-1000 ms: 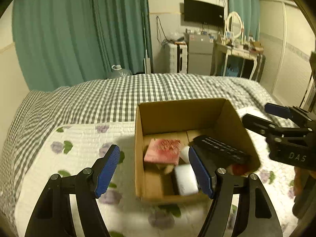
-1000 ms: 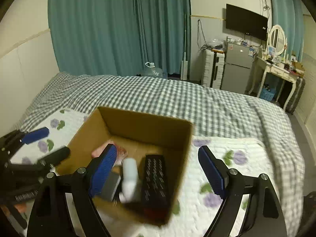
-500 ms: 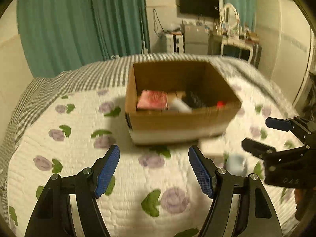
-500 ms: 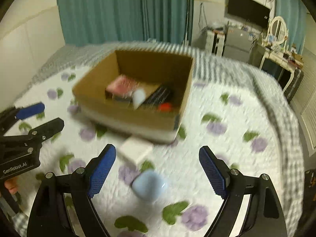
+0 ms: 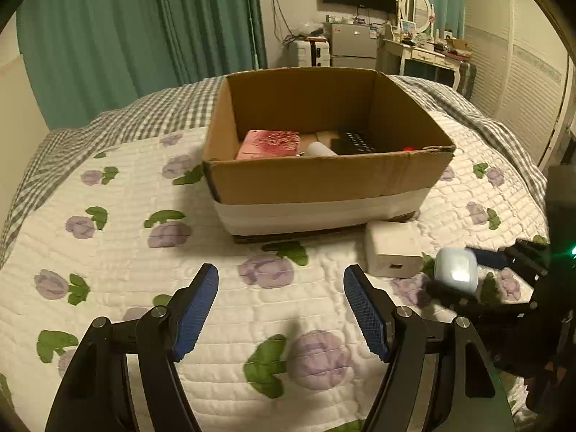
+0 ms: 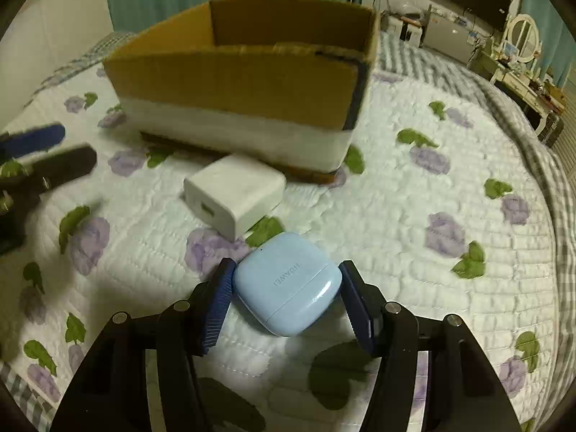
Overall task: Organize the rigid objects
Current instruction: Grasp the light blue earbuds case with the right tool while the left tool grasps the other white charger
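A light blue earbud case [image 6: 288, 284] lies on the flowered quilt, and my right gripper [image 6: 288, 264] is closing on it, blue pads touching both its sides. In the left wrist view the same earbud case [image 5: 455, 270] sits in the right gripper [image 5: 464, 275] at the right edge. A white charger block [image 6: 234, 187] rests just beyond it, in front of the cardboard box [image 6: 234, 82]. The box [image 5: 324, 180] holds a pink packet [image 5: 270, 144], a white bottle [image 5: 320, 149] and a black remote [image 5: 354, 142]. My left gripper [image 5: 280, 270] hovers open over the quilt, nothing between its fingers.
The quilt [image 5: 108, 252] covers the near part of the bed, with a grey checked blanket [image 5: 151, 115] behind the box. Teal curtains [image 5: 126, 36], a small fridge [image 5: 352, 43] and a dressing table [image 5: 424, 50] stand beyond the bed.
Both grippers dropped from above the box to the quilt in front of it. The right gripper came down around the blue earbud case and its jaws narrowed onto it.
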The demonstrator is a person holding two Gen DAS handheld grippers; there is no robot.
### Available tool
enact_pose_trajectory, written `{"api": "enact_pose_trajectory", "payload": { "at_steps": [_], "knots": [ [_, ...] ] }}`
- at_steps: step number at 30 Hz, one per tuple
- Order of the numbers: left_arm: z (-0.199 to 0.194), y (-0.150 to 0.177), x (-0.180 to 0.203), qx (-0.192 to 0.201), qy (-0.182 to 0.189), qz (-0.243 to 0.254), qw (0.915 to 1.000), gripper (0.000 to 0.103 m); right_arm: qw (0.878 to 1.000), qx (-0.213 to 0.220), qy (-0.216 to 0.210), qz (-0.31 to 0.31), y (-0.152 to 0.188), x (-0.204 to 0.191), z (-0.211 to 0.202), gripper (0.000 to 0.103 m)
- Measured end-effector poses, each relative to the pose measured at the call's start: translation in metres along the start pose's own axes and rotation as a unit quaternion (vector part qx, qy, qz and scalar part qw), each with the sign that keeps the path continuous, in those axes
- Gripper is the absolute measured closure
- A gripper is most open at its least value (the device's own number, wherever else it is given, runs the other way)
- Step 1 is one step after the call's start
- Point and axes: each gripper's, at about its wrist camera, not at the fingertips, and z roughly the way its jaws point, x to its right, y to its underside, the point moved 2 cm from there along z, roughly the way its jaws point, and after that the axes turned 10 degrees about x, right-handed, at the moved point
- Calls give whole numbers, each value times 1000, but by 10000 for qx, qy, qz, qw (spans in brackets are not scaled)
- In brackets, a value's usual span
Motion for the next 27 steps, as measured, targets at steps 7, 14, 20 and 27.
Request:
{"api": "enact_pose_trajectory", "payload": {
  "at_steps": [7, 14, 20, 27],
  "knots": [
    [11, -1, 38, -200, 337, -53, 9992, 28, 9970, 572, 308, 423, -26, 40, -28, 45],
    [34, -5, 85, -348, 754, 56, 9965, 28, 9899, 796, 208, 1153, -34, 84, -34, 45],
    [64, -4, 95, -541, 505, 157, 9971, 28, 9860, 837, 75, 1438, -28, 100, -28, 45],
    [85, -2, 97, -579, 260, 251, 9977, 28, 9831, 835, -69, 1630, -25, 110, -18, 45]
  ]
}}
